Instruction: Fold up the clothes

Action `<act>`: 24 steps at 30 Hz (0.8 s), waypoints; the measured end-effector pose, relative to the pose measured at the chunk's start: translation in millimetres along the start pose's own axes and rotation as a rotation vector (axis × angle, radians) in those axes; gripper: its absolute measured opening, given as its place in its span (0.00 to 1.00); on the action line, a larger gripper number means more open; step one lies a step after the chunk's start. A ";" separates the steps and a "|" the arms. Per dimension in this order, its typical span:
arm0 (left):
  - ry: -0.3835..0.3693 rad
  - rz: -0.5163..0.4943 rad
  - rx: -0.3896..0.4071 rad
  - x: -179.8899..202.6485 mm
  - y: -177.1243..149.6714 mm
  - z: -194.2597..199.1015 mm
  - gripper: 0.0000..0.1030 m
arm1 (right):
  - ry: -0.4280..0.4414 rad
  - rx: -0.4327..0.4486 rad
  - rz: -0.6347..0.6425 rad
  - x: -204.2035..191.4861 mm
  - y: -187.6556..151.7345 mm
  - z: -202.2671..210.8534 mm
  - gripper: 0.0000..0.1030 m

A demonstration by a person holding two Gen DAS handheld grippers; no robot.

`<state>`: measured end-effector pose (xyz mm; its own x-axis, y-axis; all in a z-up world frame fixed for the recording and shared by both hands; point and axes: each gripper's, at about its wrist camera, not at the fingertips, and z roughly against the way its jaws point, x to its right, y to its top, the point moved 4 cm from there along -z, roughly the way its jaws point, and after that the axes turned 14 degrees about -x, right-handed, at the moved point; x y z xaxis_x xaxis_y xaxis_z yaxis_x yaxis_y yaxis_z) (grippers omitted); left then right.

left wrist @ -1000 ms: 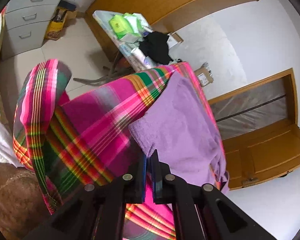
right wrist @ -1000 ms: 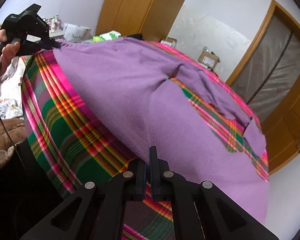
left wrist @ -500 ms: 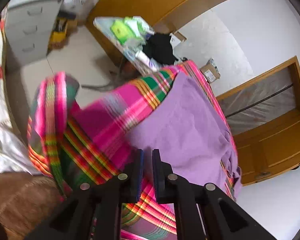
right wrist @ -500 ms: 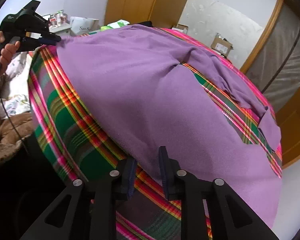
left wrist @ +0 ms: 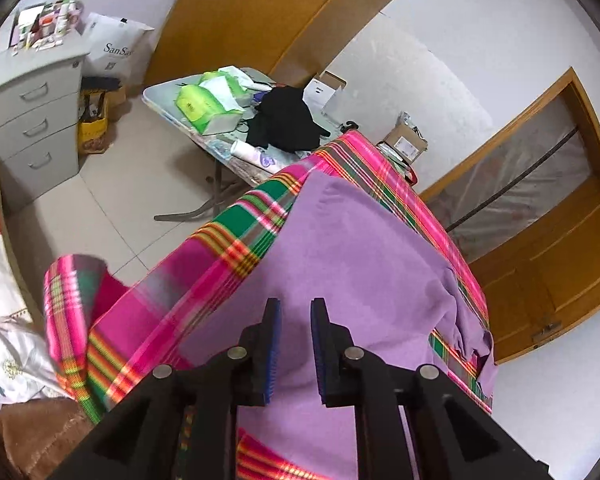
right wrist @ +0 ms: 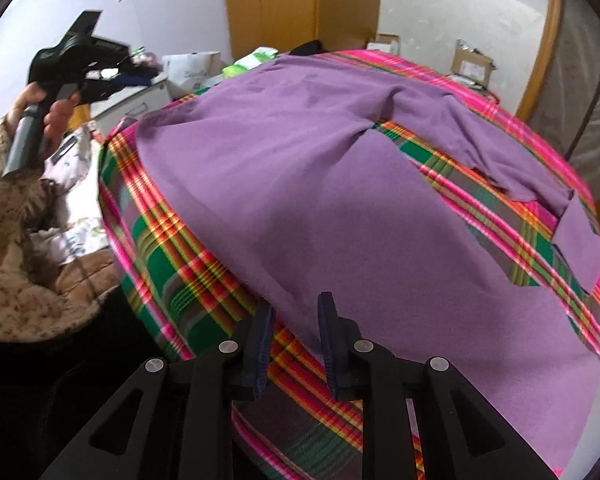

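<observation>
Covering: plaid cloth [right wrist: 168,276] is draping the surface, filling most of both views
Garment: purple top [right wrist: 300,208] is lying flat on plaid, centre frame, sleeve reaching right
L gripper [left wrist: 295,340]: jaws are opening, hovering over top's near edge, nothing pinched
R gripper [right wrist: 294,344]: jaws are standing apart w/ hem edge below, not gripping

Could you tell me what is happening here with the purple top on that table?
A person holds a claw in each hand over a purple garment spread flat on a plaid cloth. Neither claw grips anything. The left claw is opening above the garment's edge. The right claw stands open at the near hem. One sleeve lies out to the side, not yet folded in.
</observation>
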<state>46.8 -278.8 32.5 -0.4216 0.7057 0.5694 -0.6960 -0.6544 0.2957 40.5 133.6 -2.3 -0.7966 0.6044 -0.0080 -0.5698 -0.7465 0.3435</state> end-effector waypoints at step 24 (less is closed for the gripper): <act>0.169 -0.097 -0.215 12.7 2.8 -76.0 0.19 | 0.124 -0.059 -0.046 24.3 26.4 -26.5 0.22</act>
<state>-4.6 -251.0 -17.8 -0.4253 0.8091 0.4055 -0.8374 -0.5218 0.1628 0.8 121.2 -18.2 -0.7860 0.6022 -0.1402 -0.6145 -0.7358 0.2846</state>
